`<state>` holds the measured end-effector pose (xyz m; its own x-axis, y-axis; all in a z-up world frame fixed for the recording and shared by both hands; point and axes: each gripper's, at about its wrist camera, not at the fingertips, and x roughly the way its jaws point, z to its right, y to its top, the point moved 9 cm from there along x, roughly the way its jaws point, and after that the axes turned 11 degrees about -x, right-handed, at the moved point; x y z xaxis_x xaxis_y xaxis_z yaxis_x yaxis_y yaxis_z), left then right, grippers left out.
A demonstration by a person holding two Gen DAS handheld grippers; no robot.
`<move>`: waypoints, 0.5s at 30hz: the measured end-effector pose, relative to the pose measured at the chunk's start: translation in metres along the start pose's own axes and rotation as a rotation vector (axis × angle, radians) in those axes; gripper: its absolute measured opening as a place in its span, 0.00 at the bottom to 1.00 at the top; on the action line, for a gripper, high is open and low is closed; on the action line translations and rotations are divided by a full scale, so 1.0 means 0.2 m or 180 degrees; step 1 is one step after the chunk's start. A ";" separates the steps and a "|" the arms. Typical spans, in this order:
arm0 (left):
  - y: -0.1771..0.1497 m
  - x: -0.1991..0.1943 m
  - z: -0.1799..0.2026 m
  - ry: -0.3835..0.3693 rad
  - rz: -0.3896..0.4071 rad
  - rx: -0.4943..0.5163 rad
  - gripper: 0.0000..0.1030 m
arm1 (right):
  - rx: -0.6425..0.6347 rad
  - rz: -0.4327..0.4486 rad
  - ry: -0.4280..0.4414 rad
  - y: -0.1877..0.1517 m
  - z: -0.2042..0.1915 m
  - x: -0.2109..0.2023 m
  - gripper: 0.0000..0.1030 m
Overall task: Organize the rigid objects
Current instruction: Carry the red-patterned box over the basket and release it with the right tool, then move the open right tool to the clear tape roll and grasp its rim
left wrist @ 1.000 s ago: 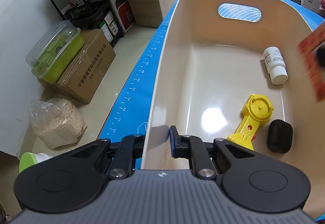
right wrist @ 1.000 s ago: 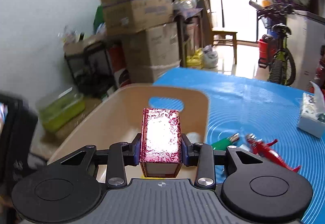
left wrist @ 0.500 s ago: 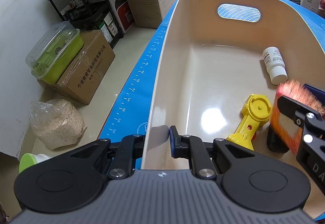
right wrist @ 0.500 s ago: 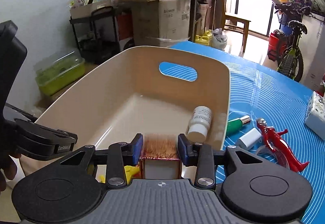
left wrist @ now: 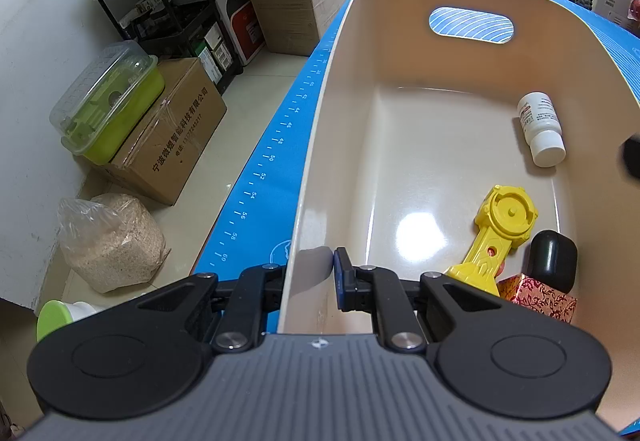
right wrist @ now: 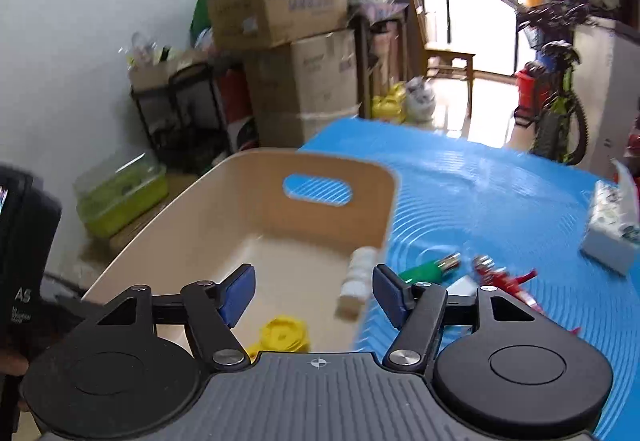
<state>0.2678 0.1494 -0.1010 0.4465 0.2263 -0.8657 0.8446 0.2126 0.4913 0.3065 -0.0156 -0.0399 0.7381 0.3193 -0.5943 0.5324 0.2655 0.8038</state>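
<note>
Left gripper (left wrist: 310,271) clamps the near wall of the beige bin (left wrist: 352,89); right gripper (right wrist: 314,291), jaws just opened, holds nothing. Red patterned box (left wrist: 538,297) lies inside the bin. Bin sits on blue desk mat (right wrist: 480,193); cardboard boxes (right wrist: 296,81) stacked beyond the bin.

The bin (left wrist: 320,145) is set on the worktop (right wrist: 480,193). Inside it, a bottle (left wrist: 541,129) is laid by the right wall, with the toy (left wrist: 496,233), the case (left wrist: 554,265) and the box (left wrist: 540,299) grouped nearer (the box nearest). Outside, right of the bin, a tube (right wrist: 430,268), a figure (right wrist: 504,279) and a tissue pack (right wrist: 612,229) are spread on the worktop.
</note>
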 end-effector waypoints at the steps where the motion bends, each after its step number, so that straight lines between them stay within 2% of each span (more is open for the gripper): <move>1: 0.00 0.00 0.00 0.0000 0.0000 -0.0001 0.17 | 0.0010 0.0024 -0.0054 0.00 0.04 -0.01 0.71; 6: 0.00 0.00 0.00 0.0000 0.0000 -0.0004 0.17 | 0.0025 -0.0003 -0.0344 -0.03 0.23 -0.03 0.72; 10: -0.01 0.00 -0.01 0.0001 0.0000 -0.0009 0.17 | 0.0170 -0.0107 -0.0469 -0.10 0.38 -0.01 0.72; 15: -0.01 0.00 -0.01 0.0015 0.0004 -0.0011 0.17 | 0.0249 -0.0386 -0.0547 -0.22 0.48 0.08 0.72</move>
<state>0.2654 0.1505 -0.1030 0.4462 0.2312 -0.8646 0.8431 0.2155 0.4927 0.3353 -0.1092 -0.0828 0.7229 0.1278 -0.6790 0.6472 0.2190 0.7302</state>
